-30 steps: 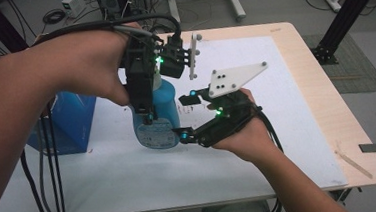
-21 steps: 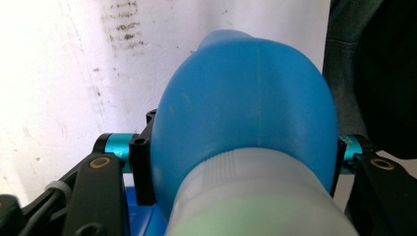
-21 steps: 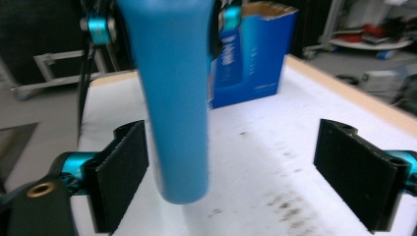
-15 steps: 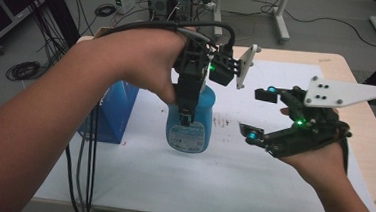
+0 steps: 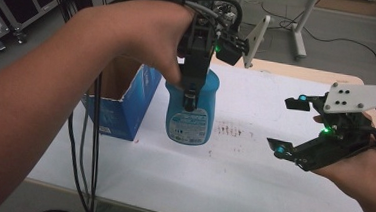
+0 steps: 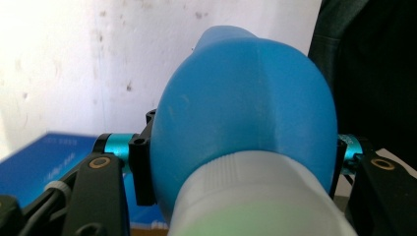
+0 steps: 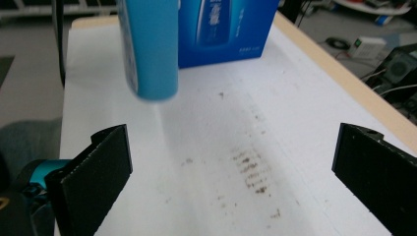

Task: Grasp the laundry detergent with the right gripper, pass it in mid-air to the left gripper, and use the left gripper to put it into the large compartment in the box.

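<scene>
The left gripper (image 5: 191,93) is clamped on the light blue plastic bottle (image 5: 190,111) and holds it upright above the white table (image 5: 231,174), beside the open blue cardboard box (image 5: 126,101). The right gripper (image 5: 287,125) has just been opening; its jaws stand wide with nothing between them, well apart from the bottle.

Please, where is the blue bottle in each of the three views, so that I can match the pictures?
High view: the bottle hangs at centre, held near its top by the left claw, above the table.
Left claw view: the bottle is at centre and very near, clamped between the two jaws.
Right claw view: the bottle is at upper left, its lower end off the table.
Shared landmark: the blue box, beside the bottle.
</scene>
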